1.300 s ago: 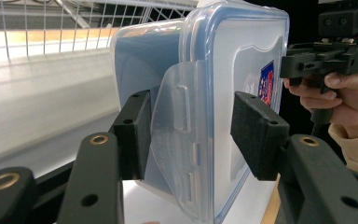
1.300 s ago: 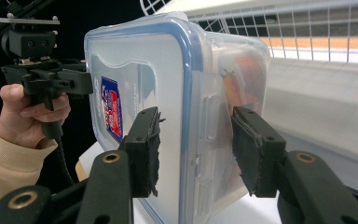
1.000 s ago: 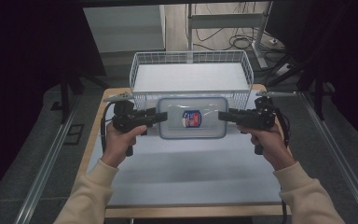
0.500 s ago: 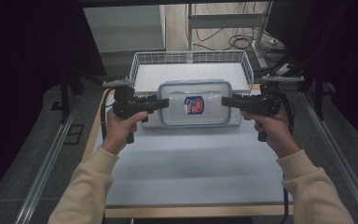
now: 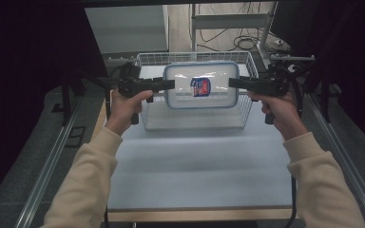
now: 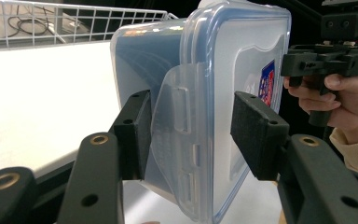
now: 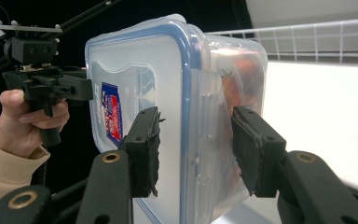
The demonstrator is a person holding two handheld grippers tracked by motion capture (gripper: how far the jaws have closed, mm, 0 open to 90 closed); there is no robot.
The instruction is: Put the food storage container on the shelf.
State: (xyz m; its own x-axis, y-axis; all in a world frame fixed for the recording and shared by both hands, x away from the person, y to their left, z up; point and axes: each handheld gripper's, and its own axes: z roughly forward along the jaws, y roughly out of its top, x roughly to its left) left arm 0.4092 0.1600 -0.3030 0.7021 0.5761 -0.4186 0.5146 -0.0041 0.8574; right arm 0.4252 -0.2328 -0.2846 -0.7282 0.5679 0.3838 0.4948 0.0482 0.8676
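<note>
Lidded plastic container (image 5: 201, 85) held aloft over wire basket (image 5: 147, 114), left gripper (image 5: 165, 85) and right gripper (image 5: 236, 83) jaws clamping opposite latch ends; uneven squeeze risks slipping, dropping.

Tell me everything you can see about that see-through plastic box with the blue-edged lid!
The clear rectangular plastic box with the blue-rimmed lid has rounded corners, a red-and-blue label on the lid and hinged clips at its short ends. The lid is on. It is held in the air above the white wire basket, with the left gripper and right gripper at its two ends.
</note>
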